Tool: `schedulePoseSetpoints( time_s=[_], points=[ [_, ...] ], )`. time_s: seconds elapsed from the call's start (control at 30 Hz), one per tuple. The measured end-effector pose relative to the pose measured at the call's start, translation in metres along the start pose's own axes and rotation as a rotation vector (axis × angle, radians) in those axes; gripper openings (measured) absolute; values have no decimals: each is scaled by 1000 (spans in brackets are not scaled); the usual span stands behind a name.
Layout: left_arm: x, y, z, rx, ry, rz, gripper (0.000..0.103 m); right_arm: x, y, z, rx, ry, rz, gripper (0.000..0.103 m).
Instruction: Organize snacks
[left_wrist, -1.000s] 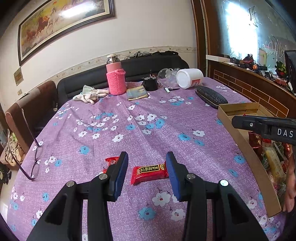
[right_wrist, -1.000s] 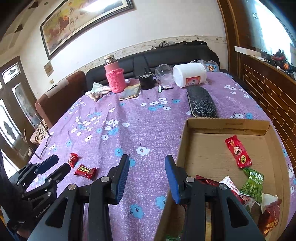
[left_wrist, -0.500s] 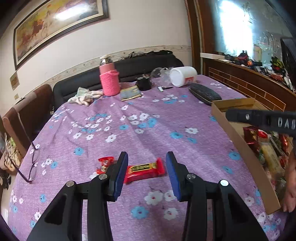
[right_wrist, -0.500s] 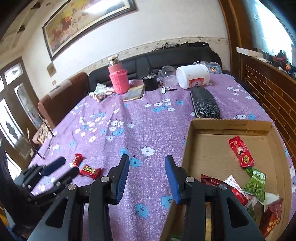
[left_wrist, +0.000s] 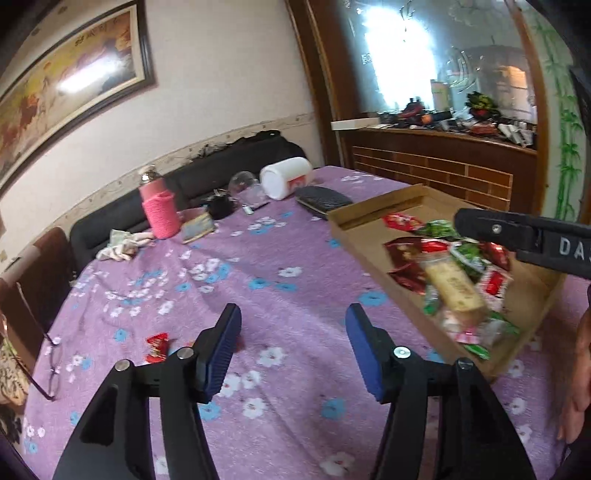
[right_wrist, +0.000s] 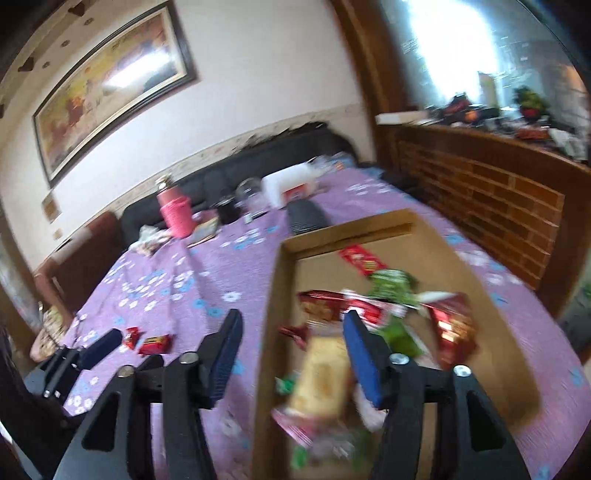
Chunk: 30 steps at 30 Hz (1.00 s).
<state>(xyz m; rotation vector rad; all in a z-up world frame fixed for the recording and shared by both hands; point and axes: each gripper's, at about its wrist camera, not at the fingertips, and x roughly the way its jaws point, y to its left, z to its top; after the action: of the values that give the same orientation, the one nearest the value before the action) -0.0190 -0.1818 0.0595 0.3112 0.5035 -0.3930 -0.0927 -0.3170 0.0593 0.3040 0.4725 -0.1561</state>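
Here, most of the snacks (left_wrist: 454, 280) are seen already gathered in the shallow cardboard tray (left_wrist: 373, 236) on the right side of the worktop (left_wrist: 258, 266): red, green and tan packets are heaped toward its near end, with one red packet (right_wrist: 364, 260) lying apart near the far wall. Two pieces are left outside it. A small red candy (left_wrist: 157, 345) and a red bar (right_wrist: 155, 343) are seen side by side on the purple flowered cloth, near the worktop's left edge and well apart from the tray; in the left wrist view the bar is largely hidden behind a finger.

The left claw (left_wrist: 293, 354) is held above the cloth just right of those two pieces, its jaws opening, and nothing is caught between them. The right claw (right_wrist: 291, 356) is poised over the tray's near left wall, jaws likewise opening and empty; the blurred packets below are not pressed by its pads.

By this reckoning the sorting is nearly finished, with the two stray pieces yet to be collected. Eyeglasses (left_wrist: 53, 369), a pink-sleeved flask (left_wrist: 160, 210), a white jar (left_wrist: 284, 177) and a black case (left_wrist: 323, 197) are left around the margins.
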Motion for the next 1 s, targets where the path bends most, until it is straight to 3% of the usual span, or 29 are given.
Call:
schedulePoseSetpoints(
  time_s=[0.17,0.37,0.5,0.57,0.63,0.87,1.0],
  points=[
    [-6,-10,-1,24,-8,-32,59,-35,-12,-14,41,-106,-113,78],
    [-9,-11,-2,2,-3,-68,67,-46,-7,-29,5,-129,-185,89],
    [-12,-11,-2,10,-22,-51,81,-47,-4,-34,-9,-133,-227,94],
    [-13,-11,-2,8,-28,-51,88,-50,-5,-36,-7,-150,-236,102],
    [-14,-11,-1,10,-32,-51,97,-53,-6,-37,-1,-164,-254,102],
    [-9,-15,-2,37,4,-20,99,-50,-14,-35,36,-138,-275,102],
    [-12,-16,-3,36,17,-87,103,-50,-12,-36,18,-141,-271,102]
  ],
)
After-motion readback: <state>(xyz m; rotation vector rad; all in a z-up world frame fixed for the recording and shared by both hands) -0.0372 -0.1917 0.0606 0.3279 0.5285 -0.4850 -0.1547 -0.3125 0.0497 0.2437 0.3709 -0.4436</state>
